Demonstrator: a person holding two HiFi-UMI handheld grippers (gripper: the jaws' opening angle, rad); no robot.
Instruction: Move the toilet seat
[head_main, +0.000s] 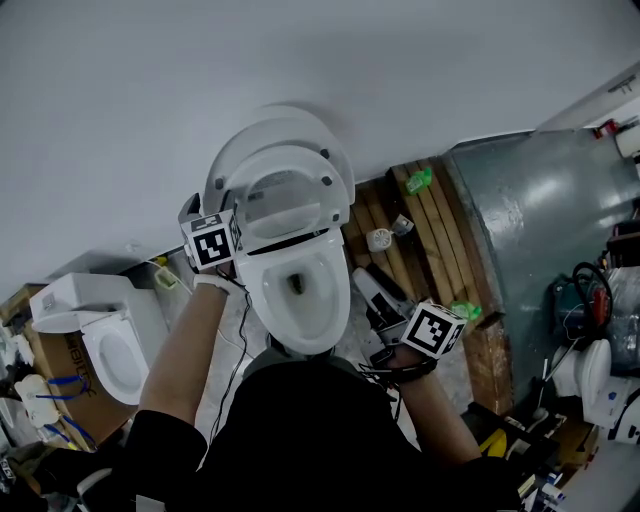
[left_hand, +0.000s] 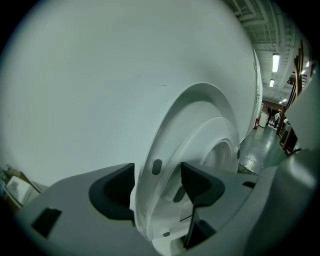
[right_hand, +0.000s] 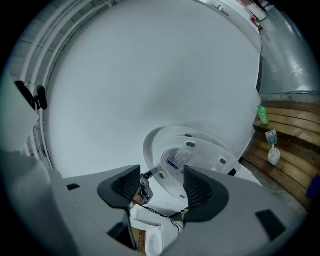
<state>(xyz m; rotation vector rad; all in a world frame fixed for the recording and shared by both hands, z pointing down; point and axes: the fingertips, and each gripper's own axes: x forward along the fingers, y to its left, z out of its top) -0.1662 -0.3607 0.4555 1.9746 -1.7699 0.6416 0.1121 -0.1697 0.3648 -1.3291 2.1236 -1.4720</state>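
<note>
Second white toilet at far left, cardboard box with blue strapping right against it. Plain white wall across the back. On the right, a wooden slat platform butts against a grey metal panel. A green bottle lies on the slats at the wall end, a small white container near it, and a second green item at the near end. Cables and tools are cluttered at far right.
</note>
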